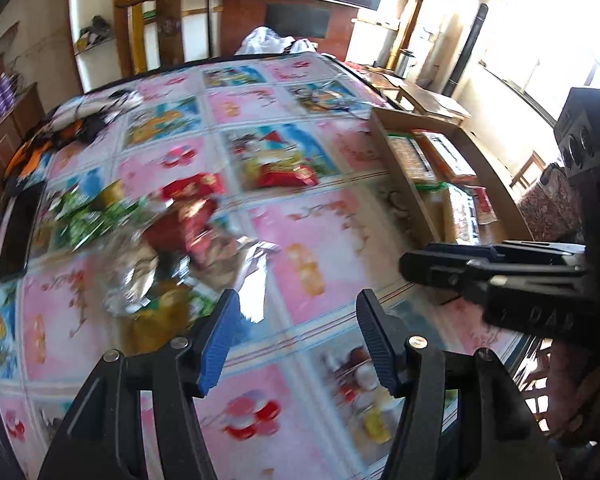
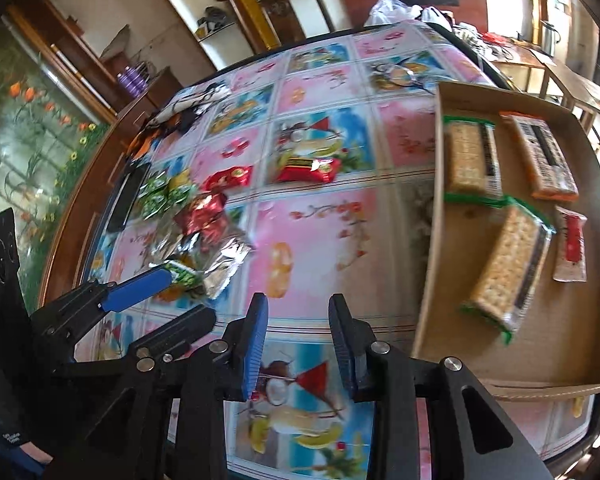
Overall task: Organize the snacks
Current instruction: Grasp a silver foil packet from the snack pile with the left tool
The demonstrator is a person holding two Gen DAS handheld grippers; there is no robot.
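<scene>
A pile of snack packets [image 1: 160, 232] [image 2: 196, 232], green, red and silver, lies on the left of the patterned tablecloth [image 2: 320, 232]. One red packet [image 1: 288, 172] [image 2: 308, 168] lies apart, nearer the middle. A shallow cardboard box [image 1: 404, 184] [image 2: 428, 240] on the right holds two green-edged cracker packs [image 2: 472, 156] [image 2: 508, 264], an orange pack [image 2: 546, 160] and a small red sachet [image 2: 570, 248]. My left gripper [image 1: 300, 340] [image 2: 184, 296] hovers open near the pile with nothing between its fingers. My right gripper [image 2: 299, 340] [image 1: 412, 268] hangs over the cloth left of the box, narrowly open and holding nothing.
A black phone [image 1: 20, 232] [image 2: 128, 196] lies at the table's left edge. Dark and orange cloth [image 1: 60, 128] sits at the far left corner. White plastic bags [image 2: 392, 10] and a wooden chair [image 1: 168, 20] stand behind the table. A low wooden side table [image 1: 432, 100] is beyond the box.
</scene>
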